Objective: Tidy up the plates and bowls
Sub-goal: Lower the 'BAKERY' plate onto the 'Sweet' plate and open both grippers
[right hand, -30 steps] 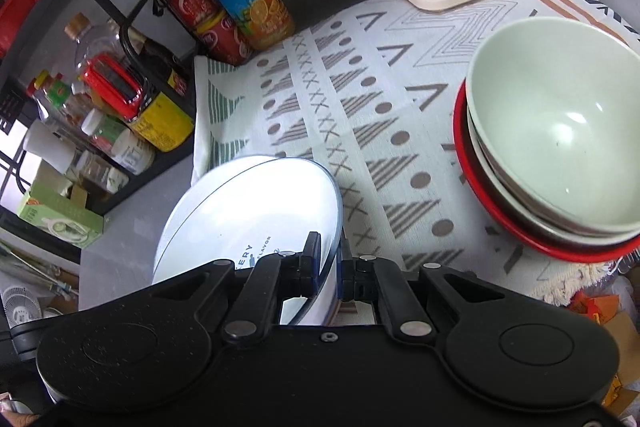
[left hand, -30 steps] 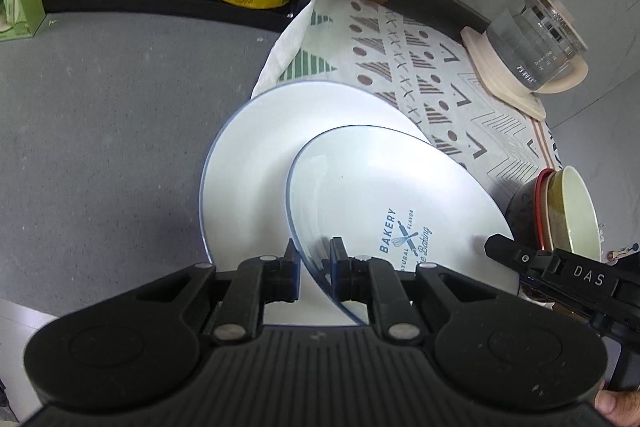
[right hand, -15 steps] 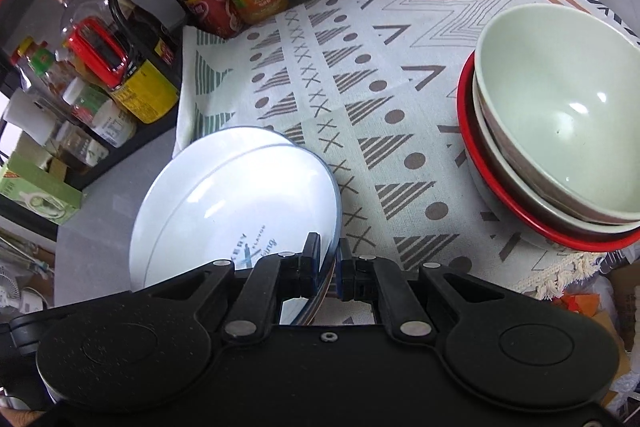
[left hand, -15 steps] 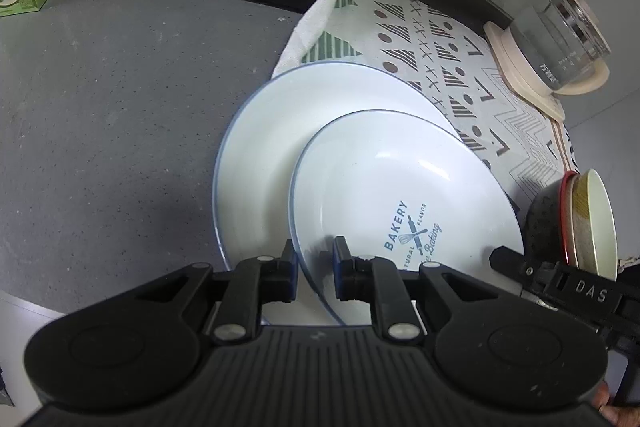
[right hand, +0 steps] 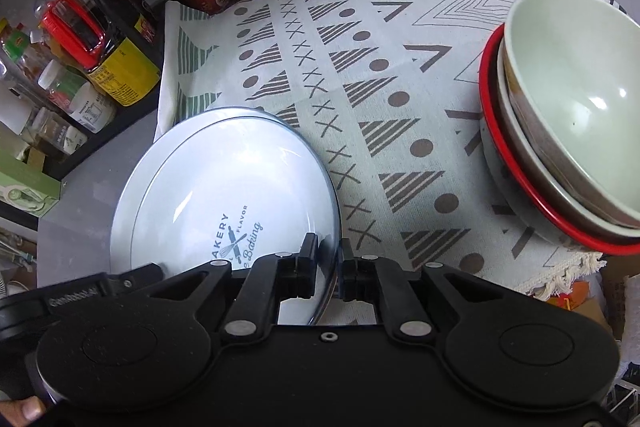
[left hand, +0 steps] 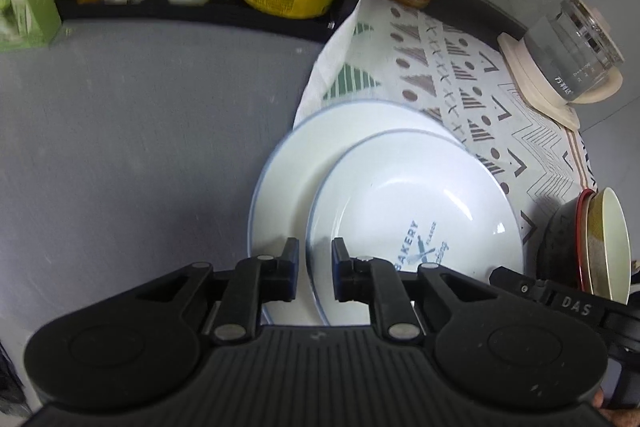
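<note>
Bowls [right hand: 568,131] nested three deep on cloth [right hand: 360,67], all empty. Bakery plate [left hand: 416,211] rests on larger plate [left hand: 288,195] at cloth edge, both empty. Left claw [left hand: 315,247] and right claw [right hand: 329,247] each pinch bakery plate's rim, narrow.

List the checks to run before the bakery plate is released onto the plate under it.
1. Left hand-held gripper closed on the bakery plate rim: ok.
2. Right hand-held gripper closed on the opposite rim: ok.
3. Bakery plate centred over the lower plate: not ok, it sits offset toward the cloth.
4. Bakery plate resting fully on the lower plate: cannot tell.
5. Plates clear of the bowl stack: ok, bare cloth shows between them.
</note>
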`<action>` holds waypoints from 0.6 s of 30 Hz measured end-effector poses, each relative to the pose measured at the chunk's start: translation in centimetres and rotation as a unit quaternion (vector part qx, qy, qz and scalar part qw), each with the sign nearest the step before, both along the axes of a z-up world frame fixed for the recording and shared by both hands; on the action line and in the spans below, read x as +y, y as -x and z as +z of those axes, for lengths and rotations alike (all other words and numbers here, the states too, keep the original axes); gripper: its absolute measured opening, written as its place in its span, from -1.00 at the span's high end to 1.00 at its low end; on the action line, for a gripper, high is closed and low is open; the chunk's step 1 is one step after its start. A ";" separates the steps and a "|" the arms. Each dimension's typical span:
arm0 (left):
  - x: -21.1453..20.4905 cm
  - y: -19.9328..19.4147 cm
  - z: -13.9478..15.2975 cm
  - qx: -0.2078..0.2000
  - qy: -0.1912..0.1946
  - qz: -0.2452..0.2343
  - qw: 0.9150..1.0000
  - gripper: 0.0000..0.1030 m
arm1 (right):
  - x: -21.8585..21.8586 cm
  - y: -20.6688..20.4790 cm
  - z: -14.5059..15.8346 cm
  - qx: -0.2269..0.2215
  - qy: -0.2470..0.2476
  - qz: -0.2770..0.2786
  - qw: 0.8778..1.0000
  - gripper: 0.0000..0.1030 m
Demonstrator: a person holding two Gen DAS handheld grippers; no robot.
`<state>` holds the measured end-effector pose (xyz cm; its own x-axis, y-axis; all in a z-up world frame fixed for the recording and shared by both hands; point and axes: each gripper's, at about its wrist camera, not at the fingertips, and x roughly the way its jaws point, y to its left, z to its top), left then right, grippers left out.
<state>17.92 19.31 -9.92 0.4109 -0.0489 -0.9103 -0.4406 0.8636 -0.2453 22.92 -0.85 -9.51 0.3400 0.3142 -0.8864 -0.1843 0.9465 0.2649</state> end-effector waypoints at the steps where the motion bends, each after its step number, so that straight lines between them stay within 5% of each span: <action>1: 0.1 -0.1 0.5 -0.002 -0.006 -0.007 1.000 0.71 | 0.0 0.0 0.0 0.001 0.000 0.000 1.000 0.82; 4: 0.5 -0.1 1.8 -0.021 -0.010 -0.009 1.000 0.42 | 0.0 -0.3 -0.1 0.002 0.000 -0.001 1.000 0.82; 6: 0.8 -0.1 2.3 -0.026 -0.024 -0.001 0.999 0.00 | 0.1 -0.4 -0.2 0.002 0.001 -0.001 1.000 0.81; 11: 1.3 -0.7 1.5 -0.011 -0.039 0.001 0.999 -0.03 | 0.5 -0.6 -0.1 0.005 0.006 -0.004 1.000 0.80; 18: 2.1 -0.9 -0.5 0.001 -0.009 0.000 1.000 -0.03 | 0.8 -1.3 -0.2 0.011 0.012 -0.015 1.000 0.79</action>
<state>18.85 21.44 -10.42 0.4086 -0.0322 -0.9121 -0.4405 0.8683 -0.2280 24.24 0.00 -9.69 0.3290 0.2821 -0.9012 -0.1492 0.9579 0.2454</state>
